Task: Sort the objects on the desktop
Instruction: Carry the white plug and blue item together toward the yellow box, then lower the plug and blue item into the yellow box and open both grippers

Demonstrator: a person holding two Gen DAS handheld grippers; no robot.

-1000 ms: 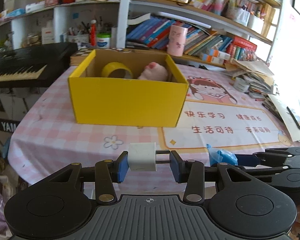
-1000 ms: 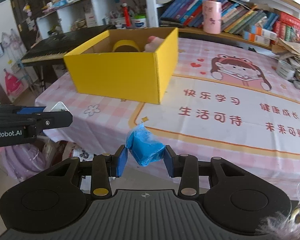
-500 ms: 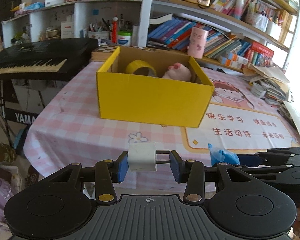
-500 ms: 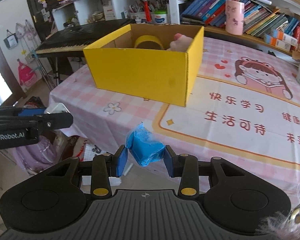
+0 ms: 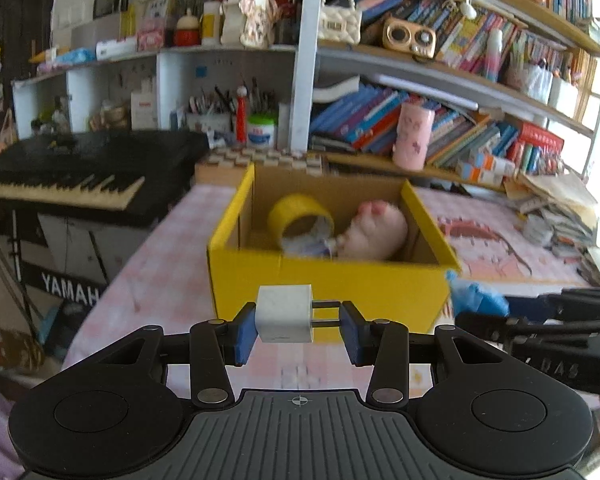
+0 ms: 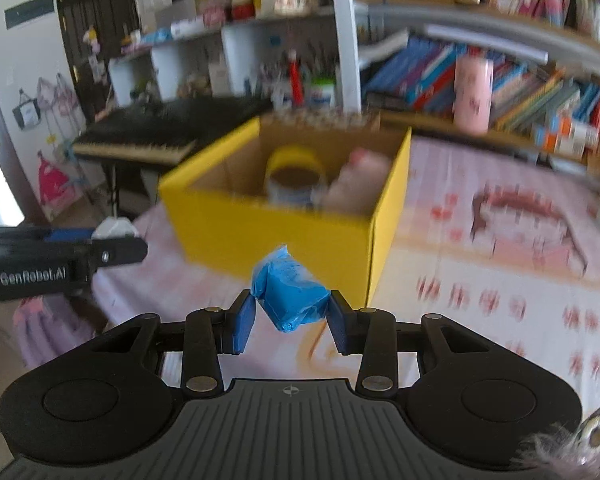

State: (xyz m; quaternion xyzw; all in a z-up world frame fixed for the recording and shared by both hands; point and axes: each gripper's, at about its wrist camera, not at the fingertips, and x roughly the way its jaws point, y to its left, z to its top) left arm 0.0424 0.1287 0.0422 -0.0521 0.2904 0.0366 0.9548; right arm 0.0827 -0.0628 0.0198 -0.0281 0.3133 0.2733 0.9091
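Observation:
My left gripper (image 5: 298, 330) is shut on a white plug adapter (image 5: 285, 314), its two metal prongs against the right pad. It hovers in front of the open yellow box (image 5: 332, 284) on the pink checked table. The box holds a yellow tape roll (image 5: 298, 218) and a pink plush toy (image 5: 374, 232). My right gripper (image 6: 290, 320) is shut on a crumpled blue packet (image 6: 290, 294), also raised before the yellow box (image 6: 276, 236). Each gripper shows at the edge of the other's view, the right one (image 5: 540, 320) and the left one (image 6: 60, 254).
A black Yamaha keyboard (image 5: 72, 176) stands left of the table. Shelves of books (image 5: 440, 128) and a pink cup (image 5: 412, 136) line the back. A pink printed mat (image 6: 500, 240) covers the table to the right of the box. Paper stacks (image 5: 556, 208) lie far right.
Both grippers have risen and moved closer to the box, so its inside shows from higher up. Each still holds its object.

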